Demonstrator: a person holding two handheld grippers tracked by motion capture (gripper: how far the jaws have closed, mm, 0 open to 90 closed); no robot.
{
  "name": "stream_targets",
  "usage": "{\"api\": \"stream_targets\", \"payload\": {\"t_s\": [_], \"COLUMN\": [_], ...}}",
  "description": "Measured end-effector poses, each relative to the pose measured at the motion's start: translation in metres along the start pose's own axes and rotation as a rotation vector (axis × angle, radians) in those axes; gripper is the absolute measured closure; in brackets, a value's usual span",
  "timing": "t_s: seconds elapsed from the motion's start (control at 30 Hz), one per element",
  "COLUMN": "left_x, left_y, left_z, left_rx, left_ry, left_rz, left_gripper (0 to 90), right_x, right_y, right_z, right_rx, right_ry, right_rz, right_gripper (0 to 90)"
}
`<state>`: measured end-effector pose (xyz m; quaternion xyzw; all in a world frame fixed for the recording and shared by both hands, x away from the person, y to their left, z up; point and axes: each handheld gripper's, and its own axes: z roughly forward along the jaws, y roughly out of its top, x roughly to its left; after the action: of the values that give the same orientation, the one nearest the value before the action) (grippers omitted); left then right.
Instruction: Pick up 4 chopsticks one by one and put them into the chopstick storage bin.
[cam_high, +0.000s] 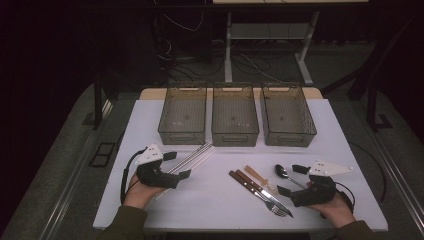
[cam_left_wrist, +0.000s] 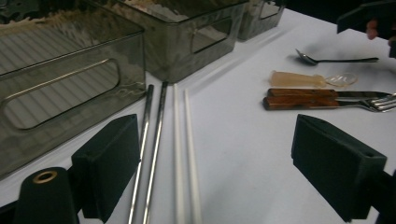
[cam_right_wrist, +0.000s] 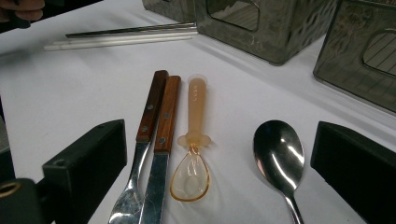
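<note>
Left gripper (cam_high: 177, 165), jaws spread, straddles the two steel and two white straws (cam_high: 192, 157) at ten o'clock; three smoky plastic bins (cam_high: 235, 134) at twelve hold nothing; right gripper (cam_high: 292, 180), likewise spread, faces wooden-handled fork and knife (cam_high: 255, 187), amber plastic spoon (cam_high: 259, 177), steel spoon (cam_high: 283, 173); sorting not begun, I judge.

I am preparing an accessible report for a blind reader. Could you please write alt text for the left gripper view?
The left gripper, jaws open, hovers over two metal straws and two white straws lying side by side on a white table. Smoky clear bins stand behind them; at right lie a wooden-handled knife and fork, an amber plastic spoon and a metal spoon.
</note>
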<state>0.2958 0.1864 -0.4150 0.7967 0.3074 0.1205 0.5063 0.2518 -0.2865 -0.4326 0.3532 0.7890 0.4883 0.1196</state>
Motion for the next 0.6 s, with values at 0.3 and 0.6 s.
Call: {"api": "stream_targets", "payload": {"t_s": [0.3, 0.6], "left_x": [0.009, 0.012], "left_y": [0.000, 0.003], "left_z": [0.003, 0.007], "left_rx": [0.014, 0.036], "left_ry": [0.009, 0.016], "left_rz": [0.023, 0.051], "left_gripper": [30.6, 45.0], "right_x": [-0.001, -0.001], "right_y": [0.000, 0.000], "right_z": [0.001, 0.000], "right_rx": [0.004, 0.000], "right_ry": [-0.008, -0.016], "right_rz": [0.006, 0.010], "right_gripper": [3.8, 3.8]}}
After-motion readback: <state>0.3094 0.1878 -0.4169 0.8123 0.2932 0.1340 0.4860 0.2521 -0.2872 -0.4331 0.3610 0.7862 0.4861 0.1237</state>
